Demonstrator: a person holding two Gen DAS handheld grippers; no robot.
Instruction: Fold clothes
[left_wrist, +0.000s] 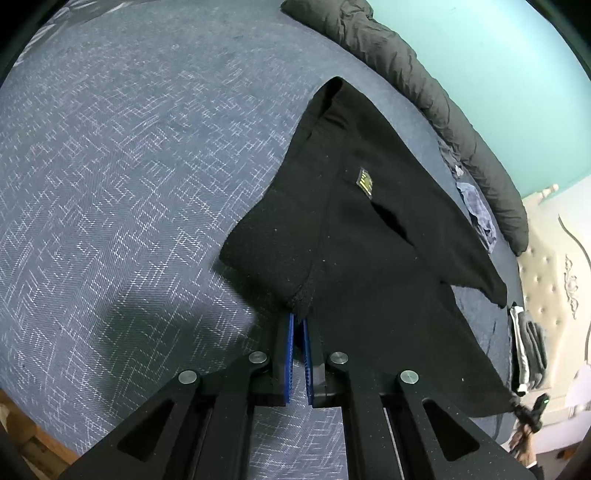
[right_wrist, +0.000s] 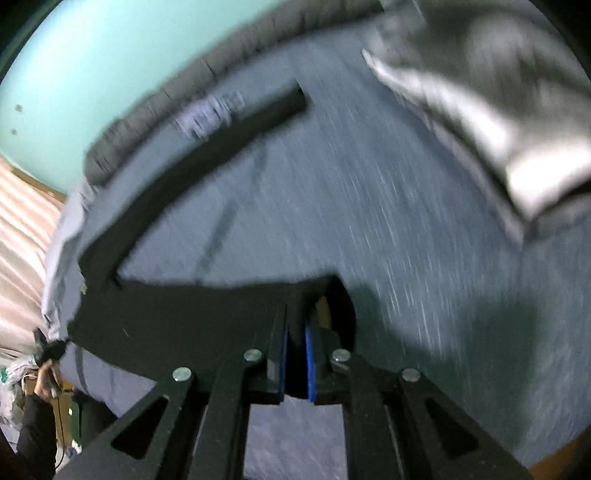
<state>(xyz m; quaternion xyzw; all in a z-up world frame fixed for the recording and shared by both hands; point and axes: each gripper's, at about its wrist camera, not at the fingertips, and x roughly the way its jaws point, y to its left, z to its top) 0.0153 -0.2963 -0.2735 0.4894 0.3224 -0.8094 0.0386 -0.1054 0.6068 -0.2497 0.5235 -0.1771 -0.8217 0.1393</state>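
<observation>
A black garment (left_wrist: 369, 236) with a small yellow label (left_wrist: 365, 181) hangs stretched above the patterned blue-grey bed cover (left_wrist: 129, 166). My left gripper (left_wrist: 298, 322) is shut on its fuzzy lower corner. In the blurred right wrist view the same black garment (right_wrist: 177, 314) spans left from my right gripper (right_wrist: 296, 325), which is shut on its edge; a long black strip (right_wrist: 207, 147) of it curves away over the bed cover (right_wrist: 388, 221). At the far right of the left wrist view the other gripper (left_wrist: 532, 410) holds the garment's far corner.
A dark grey quilt (left_wrist: 424, 85) lies rolled along the teal wall (left_wrist: 498, 74). A small blue-grey cloth (left_wrist: 478, 210) sits beside it. Folded grey-and-white clothes (left_wrist: 528, 350) rest near the tufted headboard (left_wrist: 550, 280). A grey-white garment (right_wrist: 480, 92) lies upper right. A sleeved hand (right_wrist: 40, 387) shows lower left.
</observation>
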